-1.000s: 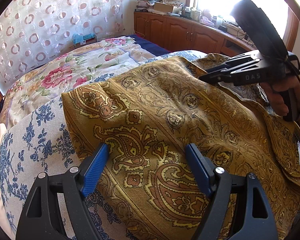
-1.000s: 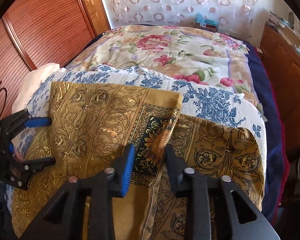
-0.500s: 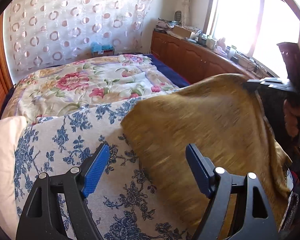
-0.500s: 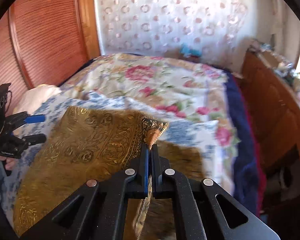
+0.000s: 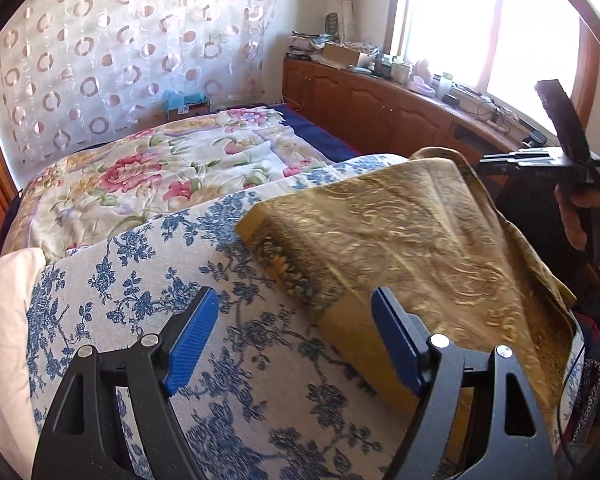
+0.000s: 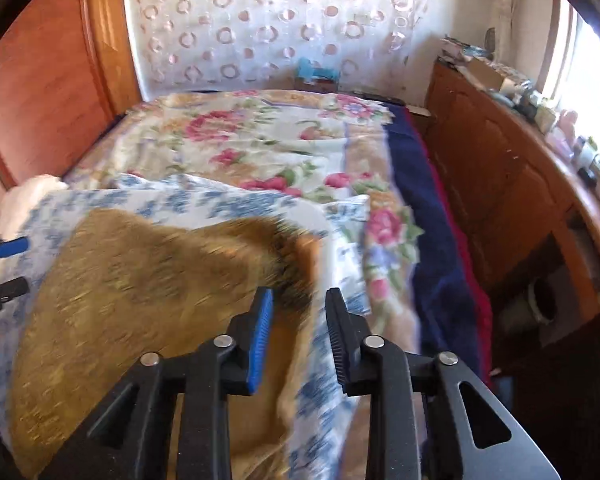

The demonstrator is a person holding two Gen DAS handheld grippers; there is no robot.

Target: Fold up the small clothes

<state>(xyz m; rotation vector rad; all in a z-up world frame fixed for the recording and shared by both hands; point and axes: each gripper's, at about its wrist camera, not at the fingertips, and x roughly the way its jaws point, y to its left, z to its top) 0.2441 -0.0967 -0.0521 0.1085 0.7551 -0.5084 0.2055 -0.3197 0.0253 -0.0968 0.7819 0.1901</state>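
Note:
A gold paisley cloth [image 5: 400, 240] lies folded over on a blue-flowered white cover [image 5: 140, 280] at the near end of the bed. My left gripper [image 5: 296, 332] hangs open above the cover, its right finger [image 5: 396, 340] over the cloth's near-left edge, with nothing between the pads. In the right wrist view the cloth [image 6: 140, 288] is blurred. My right gripper [image 6: 300, 320] is opening just behind the cloth's folded-over corner, and its pads stand apart from the fabric. A hand holds the right gripper [image 5: 496, 158] beyond the cloth's far right side. The left gripper [image 6: 20, 266] shows at the left edge.
A flowered quilt [image 5: 160, 168] covers the far part of the bed, with a white pillow [image 5: 0, 320] at the near left. Wooden cabinets [image 5: 380, 112] with clutter run under the window on the right. A wooden panel [image 6: 52, 80] stands on the left.
The right gripper shut on the cloth's corner, carried it across so the cloth folded over, and has now let go. The left gripper drew back and up off the cloth.

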